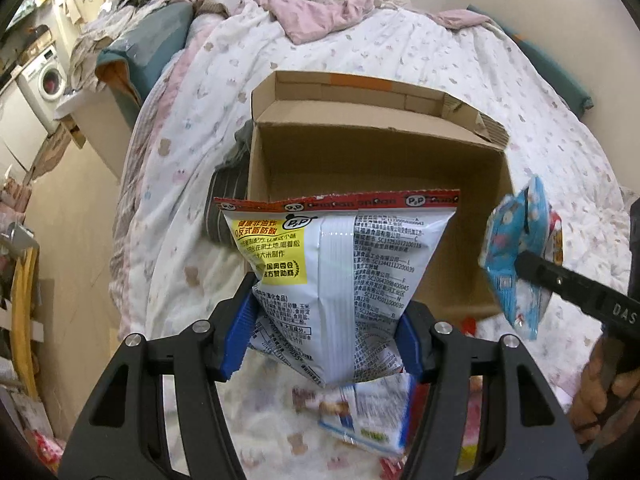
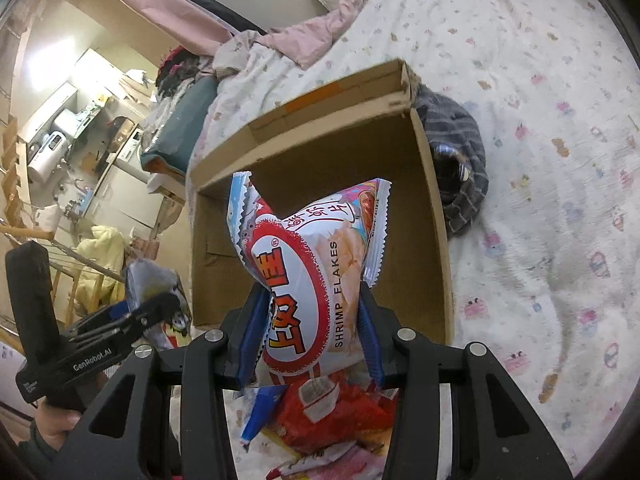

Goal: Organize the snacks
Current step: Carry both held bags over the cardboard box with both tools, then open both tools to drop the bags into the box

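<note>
Both tongs are loaded, each clamped on one snack bag and held up in front of the open cardboard box [image 1: 376,160], which I take as the landmark. That box is the biggest thing here. It sits on the bed [image 1: 460,64] with its mouth turned toward the cameras and its inside bare, so it reads as the place the snacks are meant to go.

Left tongs [image 1: 326,344] pinch the lower half of a white snack bag [image 1: 340,280] between blue pads. The bag stands upright with its red sealed edge across the box's near rim, not yet inside.

Right tongs [image 2: 316,336] grip the shrimp flakes bag [image 2: 312,264] by its lower part. Its crimped top leans toward the box mouth, also short of going in.

Holding each bag low probably leaves the tops free to go in first.

Smaller loose packets [image 2: 332,412] lie on the bed below the tongs, on the near side of the box, seemingly waiting their turn.
</note>
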`<state>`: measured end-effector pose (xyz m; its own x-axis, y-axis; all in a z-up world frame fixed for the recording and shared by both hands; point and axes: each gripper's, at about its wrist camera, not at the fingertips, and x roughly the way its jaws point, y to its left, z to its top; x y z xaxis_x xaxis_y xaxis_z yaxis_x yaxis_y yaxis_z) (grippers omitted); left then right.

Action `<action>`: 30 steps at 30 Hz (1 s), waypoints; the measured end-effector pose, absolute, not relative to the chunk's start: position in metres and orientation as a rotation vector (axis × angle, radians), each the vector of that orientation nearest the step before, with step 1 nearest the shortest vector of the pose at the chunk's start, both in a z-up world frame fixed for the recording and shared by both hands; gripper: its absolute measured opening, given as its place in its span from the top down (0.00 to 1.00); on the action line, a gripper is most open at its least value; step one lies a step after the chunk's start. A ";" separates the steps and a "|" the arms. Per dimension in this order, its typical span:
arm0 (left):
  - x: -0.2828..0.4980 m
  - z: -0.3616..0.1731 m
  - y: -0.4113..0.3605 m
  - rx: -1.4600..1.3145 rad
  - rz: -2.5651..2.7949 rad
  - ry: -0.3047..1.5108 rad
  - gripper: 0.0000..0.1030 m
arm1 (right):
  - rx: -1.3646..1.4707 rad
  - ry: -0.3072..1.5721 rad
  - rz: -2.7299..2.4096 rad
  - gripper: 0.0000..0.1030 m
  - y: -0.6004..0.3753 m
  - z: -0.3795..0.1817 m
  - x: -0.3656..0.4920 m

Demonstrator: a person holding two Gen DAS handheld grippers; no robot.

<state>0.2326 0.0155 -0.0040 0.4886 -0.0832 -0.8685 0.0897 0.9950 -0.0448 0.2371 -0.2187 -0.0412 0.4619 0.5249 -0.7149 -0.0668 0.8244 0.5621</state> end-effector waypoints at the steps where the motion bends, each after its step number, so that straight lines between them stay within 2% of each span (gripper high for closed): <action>1: 0.236 -0.009 0.014 0.019 -0.092 1.046 0.44 | 0.505 1.041 0.376 0.56 -0.218 -0.045 0.239; 9: 0.254 -0.021 -0.003 0.068 -0.115 1.017 0.44 | 0.407 1.058 0.325 0.56 -0.208 -0.057 0.251; 16: 0.262 -0.037 -0.008 0.050 -0.112 1.079 0.43 | 0.330 1.087 0.265 0.54 -0.205 -0.066 0.257; 30: 0.259 -0.041 -0.005 0.031 -0.120 1.100 0.41 | 0.344 1.129 0.276 0.53 -0.203 -0.074 0.256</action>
<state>0.2592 -0.0052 -0.0407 0.4482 -0.0814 -0.8902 0.1124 0.9931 -0.0342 0.2563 -0.2031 -0.0738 0.4030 0.3848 -0.8304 -0.0420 0.9141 0.4032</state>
